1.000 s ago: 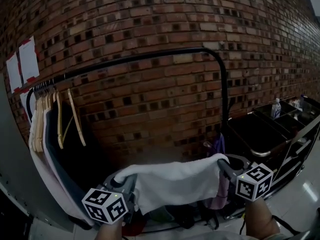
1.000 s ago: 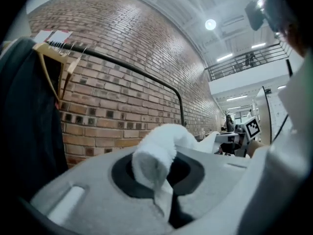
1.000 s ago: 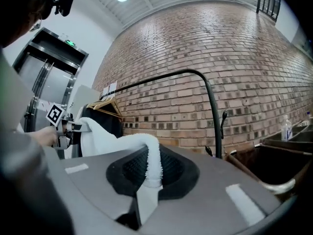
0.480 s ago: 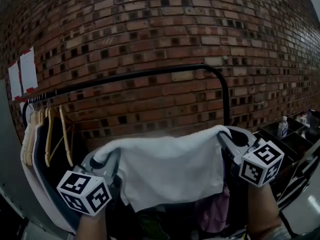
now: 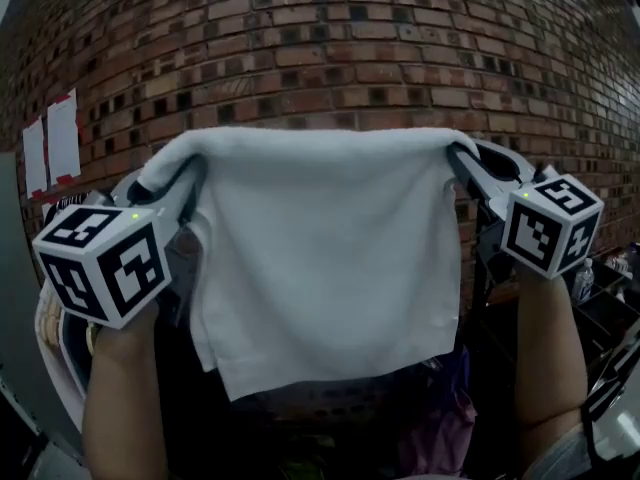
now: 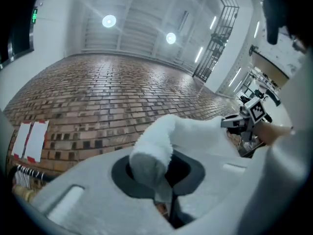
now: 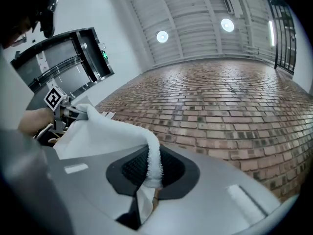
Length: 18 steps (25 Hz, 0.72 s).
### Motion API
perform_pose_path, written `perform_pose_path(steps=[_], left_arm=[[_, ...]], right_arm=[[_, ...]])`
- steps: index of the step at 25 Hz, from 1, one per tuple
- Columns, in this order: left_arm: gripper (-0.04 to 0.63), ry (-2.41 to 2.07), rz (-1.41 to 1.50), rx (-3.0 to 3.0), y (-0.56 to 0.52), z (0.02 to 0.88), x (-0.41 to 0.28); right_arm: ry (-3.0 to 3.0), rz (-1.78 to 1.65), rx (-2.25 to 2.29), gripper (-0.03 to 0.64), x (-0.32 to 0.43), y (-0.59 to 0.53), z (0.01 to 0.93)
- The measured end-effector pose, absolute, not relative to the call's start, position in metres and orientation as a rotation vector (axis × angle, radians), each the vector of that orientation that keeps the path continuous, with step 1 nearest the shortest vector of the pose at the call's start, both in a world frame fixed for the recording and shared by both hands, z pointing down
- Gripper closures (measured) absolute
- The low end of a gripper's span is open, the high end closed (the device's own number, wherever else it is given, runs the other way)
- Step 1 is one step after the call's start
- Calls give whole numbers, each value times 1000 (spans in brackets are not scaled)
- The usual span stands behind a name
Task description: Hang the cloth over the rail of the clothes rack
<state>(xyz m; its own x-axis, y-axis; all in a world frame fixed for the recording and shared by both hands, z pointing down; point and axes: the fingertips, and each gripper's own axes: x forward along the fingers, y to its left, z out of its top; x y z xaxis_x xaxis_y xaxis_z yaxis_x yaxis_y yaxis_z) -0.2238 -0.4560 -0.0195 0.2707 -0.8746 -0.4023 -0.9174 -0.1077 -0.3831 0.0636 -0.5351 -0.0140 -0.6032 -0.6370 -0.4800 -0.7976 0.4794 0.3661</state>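
Observation:
A white cloth hangs spread between my two grippers, held up high in front of the brick wall. My left gripper is shut on its top left corner and my right gripper on its top right corner. The cloth covers the rack's rail in the head view, so the rail is hidden. In the left gripper view the cloth bunches between the jaws of the left gripper. The right gripper view shows the cloth's edge pinched in the right gripper.
Garments on hangers hang at the rack's left end. Two paper sheets are stuck on the wall. A purple garment hangs low at the right, beside a black cart with a bottle.
Both grippers have risen together with the cloth, from below the rail up to its height. The cloth now covers the rail and much of the wall in the head view.

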Motion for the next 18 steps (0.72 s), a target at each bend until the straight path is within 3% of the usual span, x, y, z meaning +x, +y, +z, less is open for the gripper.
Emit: perform_pose_path(steps=[9,18], left_arm=[[572,1577,-72,-1842,-515,-138,-255],[572,1612,-518,-1843,-626,-146,-281]], right_arm=[[2451,993,-1321,589,40,-585,-124],[2608,1053,-1598,588,12,-681,-159]])
